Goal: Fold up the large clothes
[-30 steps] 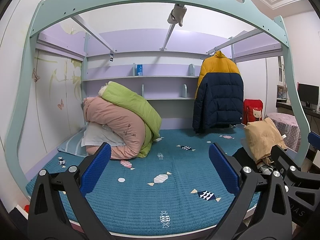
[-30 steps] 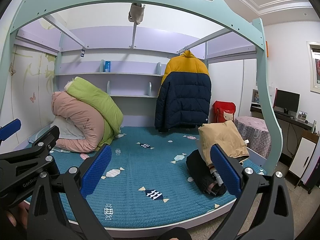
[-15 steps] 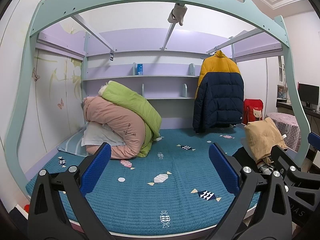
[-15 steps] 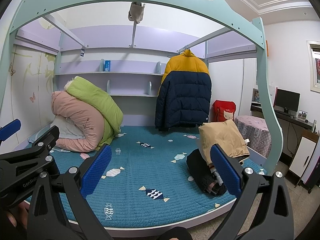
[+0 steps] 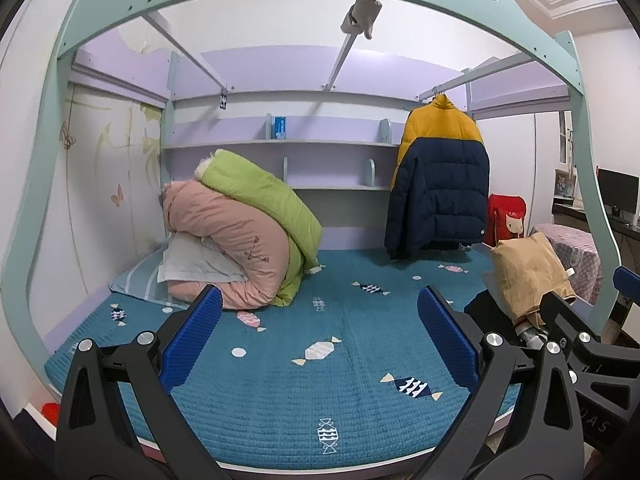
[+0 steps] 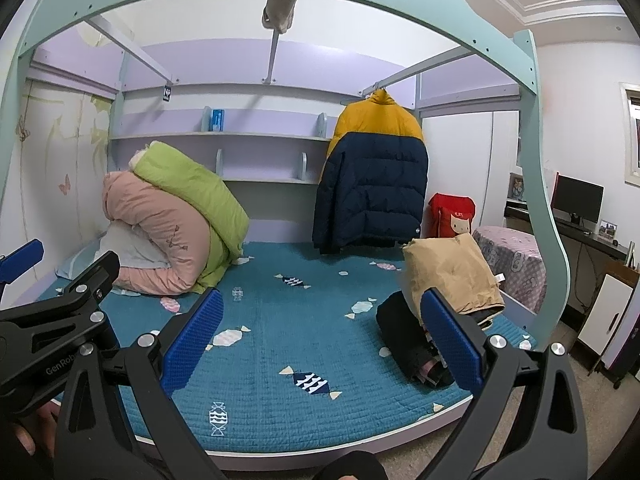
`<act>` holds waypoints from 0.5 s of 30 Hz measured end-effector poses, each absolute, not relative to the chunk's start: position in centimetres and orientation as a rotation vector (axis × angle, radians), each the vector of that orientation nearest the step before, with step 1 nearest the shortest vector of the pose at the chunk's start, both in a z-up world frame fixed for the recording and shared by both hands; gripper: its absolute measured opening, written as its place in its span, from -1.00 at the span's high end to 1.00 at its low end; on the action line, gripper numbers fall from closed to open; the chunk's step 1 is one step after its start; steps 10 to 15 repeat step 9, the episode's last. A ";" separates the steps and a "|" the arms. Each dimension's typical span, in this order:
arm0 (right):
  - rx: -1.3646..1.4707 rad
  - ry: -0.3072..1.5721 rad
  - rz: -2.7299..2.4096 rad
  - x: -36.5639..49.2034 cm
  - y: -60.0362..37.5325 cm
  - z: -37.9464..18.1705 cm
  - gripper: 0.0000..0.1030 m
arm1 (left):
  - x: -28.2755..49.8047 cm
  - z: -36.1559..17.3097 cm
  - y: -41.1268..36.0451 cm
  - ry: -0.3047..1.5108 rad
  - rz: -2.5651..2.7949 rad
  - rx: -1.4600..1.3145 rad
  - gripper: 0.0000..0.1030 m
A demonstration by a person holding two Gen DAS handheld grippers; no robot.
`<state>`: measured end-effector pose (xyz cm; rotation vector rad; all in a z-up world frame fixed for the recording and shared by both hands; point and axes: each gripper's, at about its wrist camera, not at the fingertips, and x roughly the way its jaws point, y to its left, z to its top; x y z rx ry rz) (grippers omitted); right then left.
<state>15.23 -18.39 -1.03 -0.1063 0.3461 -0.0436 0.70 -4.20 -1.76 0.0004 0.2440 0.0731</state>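
Observation:
A yellow and navy puffer jacket [image 5: 438, 184] hangs from a rail at the back right of the bed; it also shows in the right wrist view [image 6: 372, 184]. A tan garment [image 6: 450, 276] lies on a black one [image 6: 404, 340] at the bed's right edge, also seen in the left wrist view [image 5: 528, 276]. My left gripper [image 5: 320, 334] is open and empty above the bed's front edge. My right gripper [image 6: 320, 334] is open and empty, near the bed's front, left of the tan garment. Both are well short of the clothes.
The teal bedspread [image 5: 320, 360] covers the bed. Rolled pink and green quilts [image 5: 240, 240] sit on pillows at the back left. A teal arched frame [image 6: 536, 120] spans the bed. A red bag [image 6: 452, 216], a covered table [image 6: 516, 264] and a desk with monitor [image 6: 578, 200] stand right.

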 end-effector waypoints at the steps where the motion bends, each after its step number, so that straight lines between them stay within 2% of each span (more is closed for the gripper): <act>1: -0.108 0.356 -0.042 15.6 -18.2 -1.3 -0.86 | 1.1 -2.2 -4.0 0.254 0.073 -0.005 -0.91; 9: -0.174 0.519 0.052 21.6 -12.6 -5.9 -0.86 | 5.9 -6.7 1.1 0.385 0.103 -0.079 -0.91; 15: -0.174 0.519 0.052 21.6 -12.6 -5.9 -0.86 | 5.9 -6.7 1.1 0.385 0.103 -0.079 -0.91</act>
